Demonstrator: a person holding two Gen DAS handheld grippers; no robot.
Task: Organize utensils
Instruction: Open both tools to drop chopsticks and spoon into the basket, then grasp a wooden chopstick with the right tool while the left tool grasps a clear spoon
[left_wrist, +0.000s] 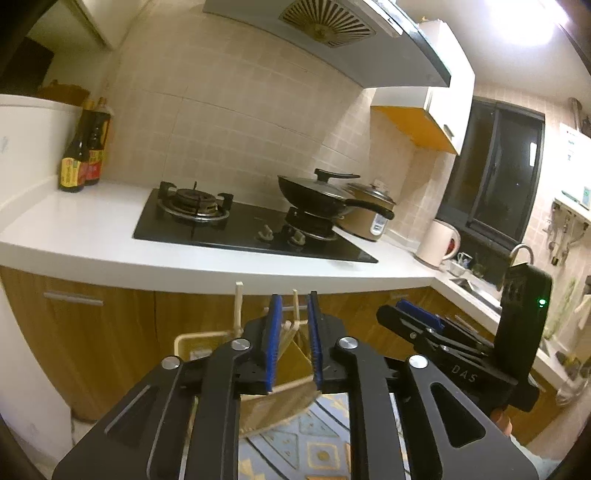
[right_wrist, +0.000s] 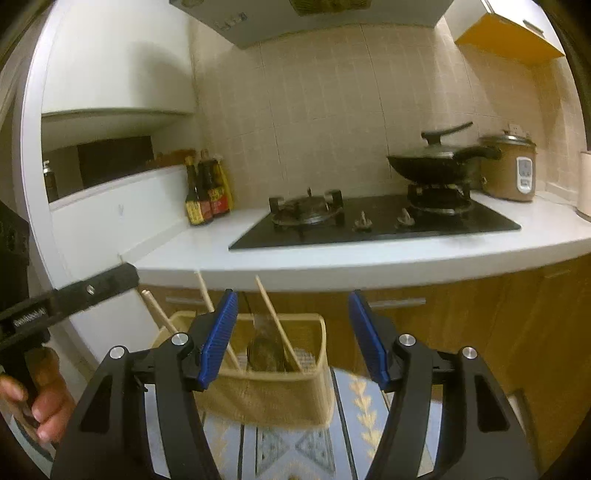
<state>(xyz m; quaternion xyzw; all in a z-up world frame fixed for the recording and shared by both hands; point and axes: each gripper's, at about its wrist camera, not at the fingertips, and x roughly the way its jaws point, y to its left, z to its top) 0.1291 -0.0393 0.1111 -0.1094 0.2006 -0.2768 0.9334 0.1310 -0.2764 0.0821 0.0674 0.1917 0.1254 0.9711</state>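
A beige woven utensil basket (right_wrist: 273, 391) sits low in front of the counter, holding wooden chopsticks (right_wrist: 273, 317) and a dark spoon (right_wrist: 264, 354). My right gripper (right_wrist: 293, 332) is open and empty just above the basket. In the left wrist view the basket (left_wrist: 280, 398) lies under my left gripper (left_wrist: 293, 328), whose blue pads stand a narrow gap apart with pale utensils (left_wrist: 238, 310) sticking up behind them; whether anything is pinched is unclear. The right gripper (left_wrist: 421, 314) shows to the right there.
A white counter (left_wrist: 92, 236) carries a black gas hob (left_wrist: 236, 229), a lidded wok (left_wrist: 325, 195), a rice cooker (left_wrist: 369, 218), sauce bottles (left_wrist: 83, 155) and a kettle (left_wrist: 437, 243). Wooden cabinet doors (left_wrist: 92, 332) are below. A patterned mat (right_wrist: 295, 450) covers the floor.
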